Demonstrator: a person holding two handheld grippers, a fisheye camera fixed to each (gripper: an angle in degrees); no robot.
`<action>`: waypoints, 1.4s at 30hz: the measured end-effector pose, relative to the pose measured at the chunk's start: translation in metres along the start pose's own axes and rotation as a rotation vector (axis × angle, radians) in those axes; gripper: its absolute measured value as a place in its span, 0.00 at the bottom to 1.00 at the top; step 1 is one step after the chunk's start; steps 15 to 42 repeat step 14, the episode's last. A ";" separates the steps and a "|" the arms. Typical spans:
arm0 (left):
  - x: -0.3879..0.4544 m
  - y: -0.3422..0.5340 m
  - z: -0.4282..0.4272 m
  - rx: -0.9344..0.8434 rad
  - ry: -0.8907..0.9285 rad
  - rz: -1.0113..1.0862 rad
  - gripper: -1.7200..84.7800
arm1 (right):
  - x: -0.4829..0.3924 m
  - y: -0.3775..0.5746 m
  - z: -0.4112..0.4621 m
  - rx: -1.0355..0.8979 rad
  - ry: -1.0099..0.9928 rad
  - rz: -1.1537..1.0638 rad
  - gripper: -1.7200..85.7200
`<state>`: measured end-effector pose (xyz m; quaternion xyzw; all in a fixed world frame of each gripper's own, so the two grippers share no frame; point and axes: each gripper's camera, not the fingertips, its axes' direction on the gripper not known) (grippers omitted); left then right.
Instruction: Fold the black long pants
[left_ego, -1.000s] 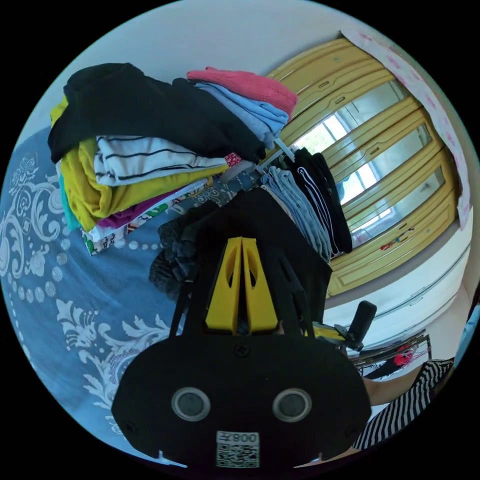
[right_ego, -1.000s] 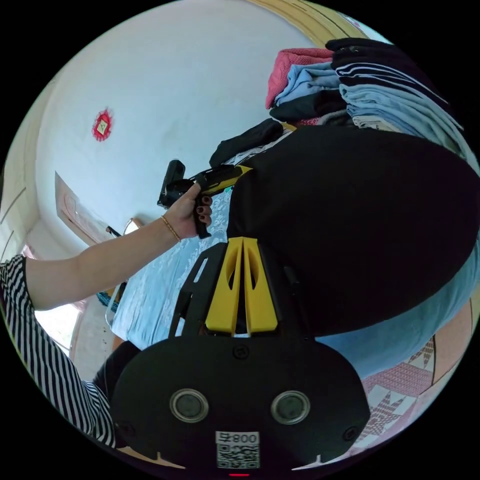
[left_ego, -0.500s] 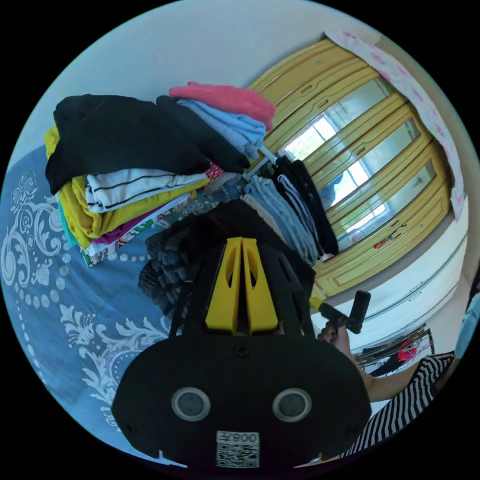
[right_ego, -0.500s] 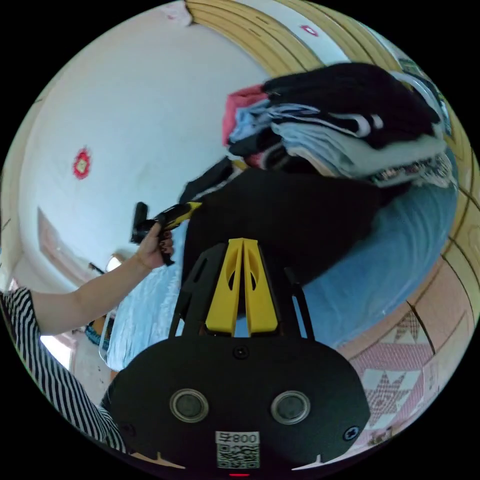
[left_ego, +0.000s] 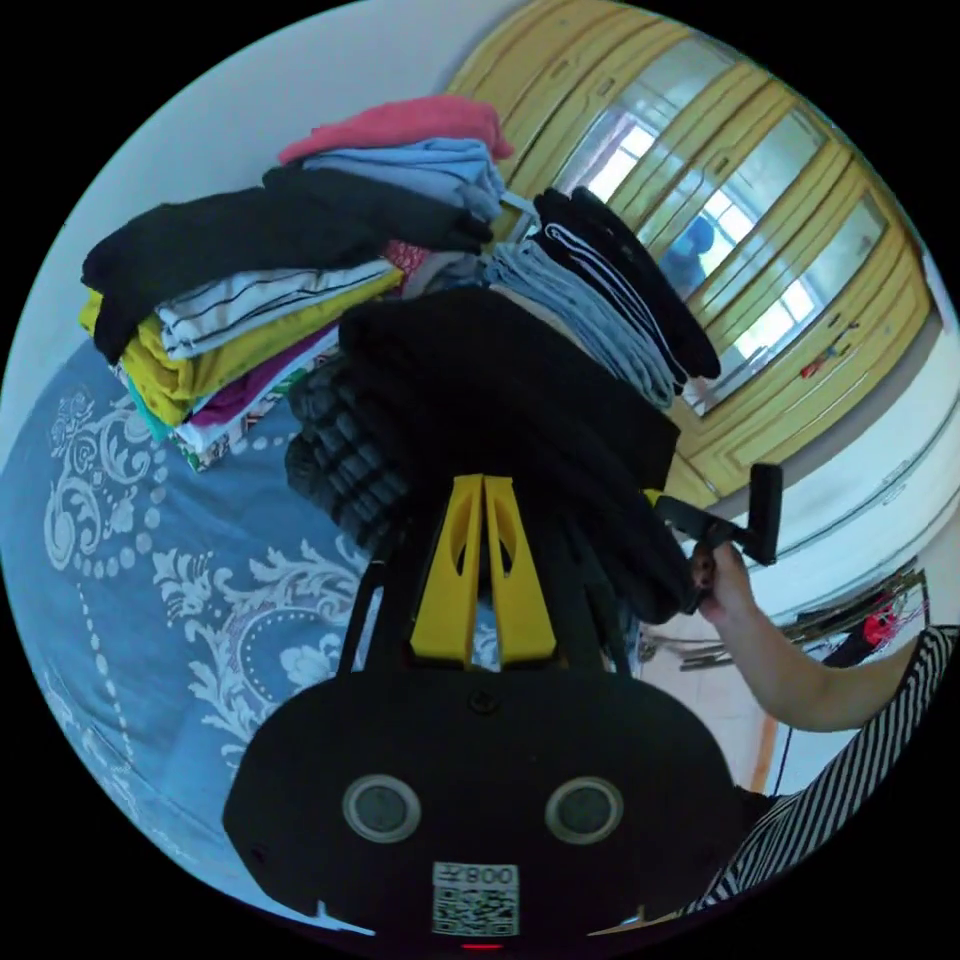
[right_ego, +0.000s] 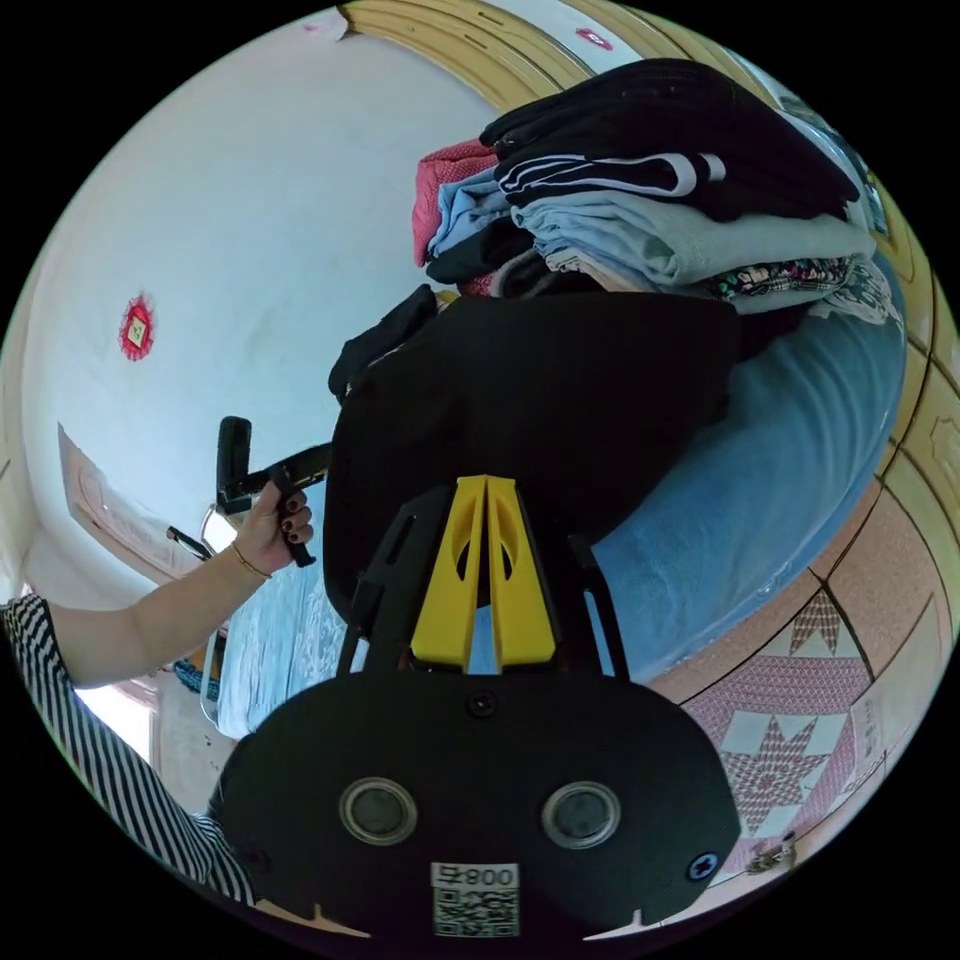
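- The black long pants (left_ego: 500, 400) are already folded into a compact bundle, held up just over the blue patterned bed (left_ego: 150, 560) and near the stacks of folded clothes (left_ego: 250, 300).
- The left gripper (left_ego: 485, 490) has its yellow fingers (left_ego: 455, 560) closed together, the black cloth bunched at their tips; it looks pinched there, though the contact itself is hidden.
- The right gripper (right_ego: 485, 490) is likewise closed at the lower edge of the pants (right_ego: 540, 400), which hang in front of a stack topped by a striped black garment (right_ego: 660, 150).
- Judged from this, the folding is nearly done and the step in hand is carrying the bundle.
- The next move likely calls for lowering it level beside the stacks, then releasing both sides evenly.
- No brand or writing on the clothes can be made out.
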<state>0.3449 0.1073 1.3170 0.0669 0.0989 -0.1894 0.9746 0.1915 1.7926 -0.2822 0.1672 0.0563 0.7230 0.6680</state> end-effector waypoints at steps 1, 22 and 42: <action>0.001 0.002 -0.005 0.010 0.031 -0.025 0.02 | -0.005 -0.006 -0.008 -0.024 -0.009 0.005 0.02; 0.079 0.121 -0.083 -0.024 0.345 0.115 0.03 | -0.119 -0.206 -0.144 0.199 0.376 -0.338 0.13; 0.079 0.121 -0.083 -0.024 0.345 0.115 0.03 | -0.119 -0.206 -0.144 0.199 0.376 -0.338 0.13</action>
